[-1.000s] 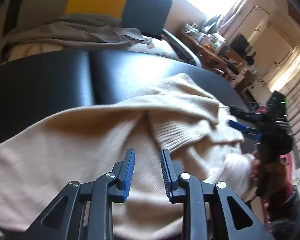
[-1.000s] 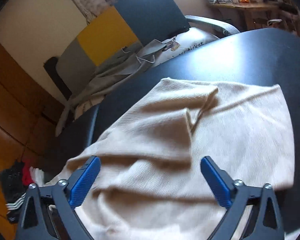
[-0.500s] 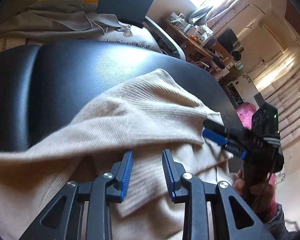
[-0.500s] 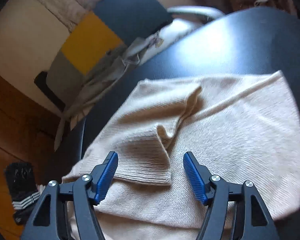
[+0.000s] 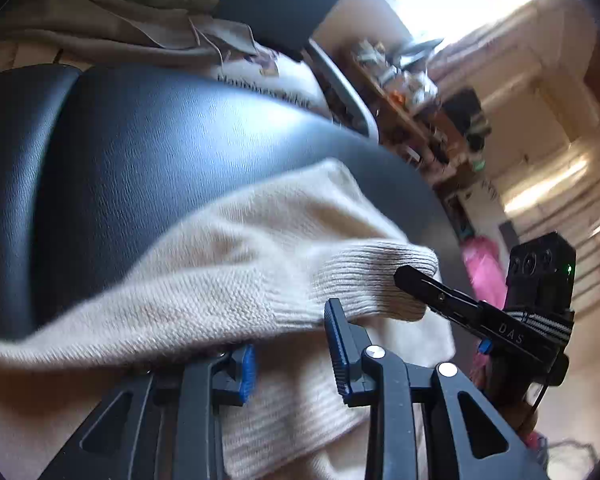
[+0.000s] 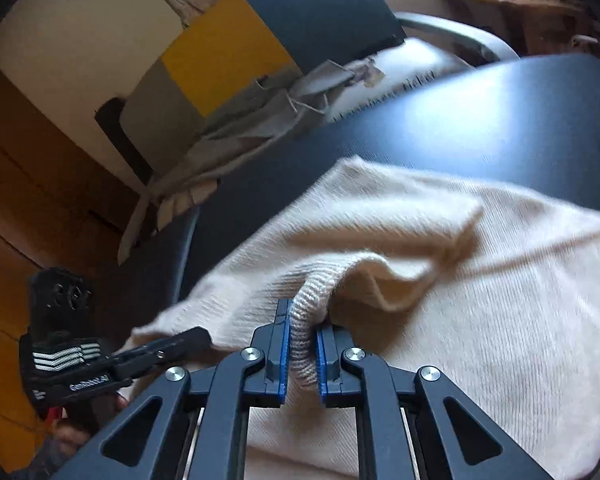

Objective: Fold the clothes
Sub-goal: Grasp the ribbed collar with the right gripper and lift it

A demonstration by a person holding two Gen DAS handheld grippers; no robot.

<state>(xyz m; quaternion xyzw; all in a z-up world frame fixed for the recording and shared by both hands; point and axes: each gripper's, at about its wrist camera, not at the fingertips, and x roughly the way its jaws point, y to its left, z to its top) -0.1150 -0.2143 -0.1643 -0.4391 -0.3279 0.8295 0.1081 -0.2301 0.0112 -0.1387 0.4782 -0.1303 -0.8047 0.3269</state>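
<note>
A cream knitted sweater (image 5: 228, 248) (image 6: 480, 320) lies spread on a black padded surface (image 5: 140, 152) (image 6: 480, 120). My right gripper (image 6: 302, 320) is closing, and its blue pads pinch the ribbed cuff (image 6: 304, 332) of a sleeve, raised in a small hump. In the left wrist view the right gripper (image 5: 404, 274) bites that cuff (image 5: 372, 276) from the right. My left gripper (image 5: 290, 328) stands partly open right beside it. A fold of the sweater drapes over its left fingertip and nothing is pinched. It also shows low on the left as the left gripper (image 6: 196, 338).
Behind the padded surface stands a chair (image 6: 260, 40) with yellow and dark panels, heaped with grey clothes (image 6: 252, 120) and a white printed cushion (image 6: 400, 76). A cluttered wooden shelf (image 5: 400, 92) and something pink (image 5: 484, 268) lie to the right. A hand (image 6: 72, 436) holds the left gripper.
The right gripper went from wide open to shut on the sleeve cuff and has lifted it a little. The left gripper slid toward the cuff, and the sweater's fold now covers its left fingertip.
</note>
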